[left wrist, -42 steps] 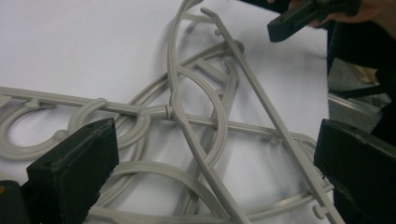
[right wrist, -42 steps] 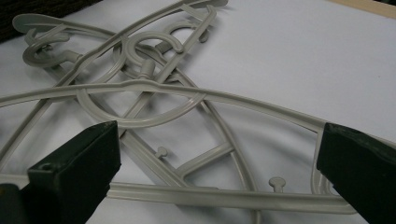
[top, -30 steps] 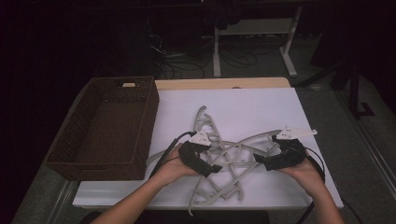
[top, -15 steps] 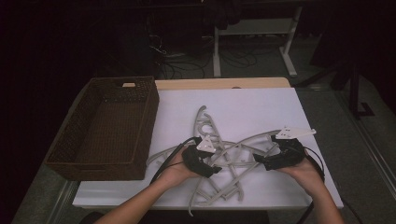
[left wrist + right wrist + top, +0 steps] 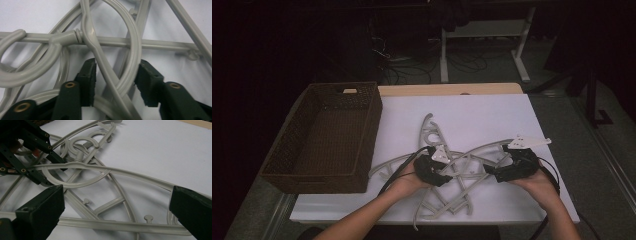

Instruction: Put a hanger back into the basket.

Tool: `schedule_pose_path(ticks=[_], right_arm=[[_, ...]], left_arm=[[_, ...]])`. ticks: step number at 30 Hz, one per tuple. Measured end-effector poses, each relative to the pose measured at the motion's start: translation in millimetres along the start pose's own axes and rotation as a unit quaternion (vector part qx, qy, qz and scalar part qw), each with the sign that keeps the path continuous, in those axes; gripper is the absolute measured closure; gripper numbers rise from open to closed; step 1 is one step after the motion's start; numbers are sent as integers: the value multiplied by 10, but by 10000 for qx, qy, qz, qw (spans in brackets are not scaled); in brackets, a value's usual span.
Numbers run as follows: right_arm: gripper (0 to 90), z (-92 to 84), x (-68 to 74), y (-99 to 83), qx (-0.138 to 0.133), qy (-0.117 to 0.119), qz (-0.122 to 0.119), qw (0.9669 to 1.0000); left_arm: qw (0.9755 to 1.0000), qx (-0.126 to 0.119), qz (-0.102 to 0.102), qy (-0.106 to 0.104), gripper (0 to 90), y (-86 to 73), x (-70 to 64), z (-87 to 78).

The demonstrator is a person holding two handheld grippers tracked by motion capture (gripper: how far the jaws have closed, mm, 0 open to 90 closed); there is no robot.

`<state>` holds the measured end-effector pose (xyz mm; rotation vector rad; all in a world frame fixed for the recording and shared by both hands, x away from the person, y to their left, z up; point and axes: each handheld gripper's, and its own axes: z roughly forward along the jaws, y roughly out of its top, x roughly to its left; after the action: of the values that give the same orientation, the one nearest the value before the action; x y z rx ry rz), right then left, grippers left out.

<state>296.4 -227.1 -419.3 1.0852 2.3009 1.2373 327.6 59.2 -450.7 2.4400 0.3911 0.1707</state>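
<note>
- Several grey plastic hangers (image 5: 447, 165) lie tangled in a heap on the white sheet (image 5: 482, 115) that covers the table, at its near middle, right of a dark wicker basket (image 5: 324, 135).
- One hanger (image 5: 430, 131) sticks out of the heap toward the far side, its curved end pointing away from the person.
- The left gripper (image 5: 443, 176) sits on the left part of the heap, held in the left hand (image 5: 407, 180), pointing right and a little toward the near edge.
- In the left gripper view its jaws have just been closing around a hook loop (image 5: 130, 50); the right pad (image 5: 147, 82) meets the loop's outer edge, and a thin hanger bar (image 5: 100, 57) runs just beside the left pad. Whether the pads press yet I cannot tell; the loop is between them.
- The right gripper (image 5: 493, 172) rests at the heap's right end in the right hand (image 5: 539, 180), aimed left at the other gripper.
- In the right gripper view its jaws stand wide apart, with hanger arms (image 5: 125, 173) lying on the sheet between them and nothing pinched.
- That same view has the left gripper (image 5: 50, 170) at upper left, on the hook of the top hanger.
- A bare wooden strip of table (image 5: 452, 89) runs along the far edge of the sheet.
</note>
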Motion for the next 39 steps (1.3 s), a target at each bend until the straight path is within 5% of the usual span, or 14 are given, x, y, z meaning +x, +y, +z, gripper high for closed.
schedule_pose_path(ticks=[15, 32, 39], right_arm=[[0, -8, 1, 2, -25, 4, 8, 10000], [0, -66, 21, 25, -144, 3, 28, 9999], [0, -149, 53, 46, -290, 39, -1, 9996]], left_arm=[[9989, -67, -355, -281, 708, 24, 14, -14], [9964, -426, -705, 187, 816, 77, 192, -325], [9927, -587, -879, 585, 817, 197, 406, -660]])
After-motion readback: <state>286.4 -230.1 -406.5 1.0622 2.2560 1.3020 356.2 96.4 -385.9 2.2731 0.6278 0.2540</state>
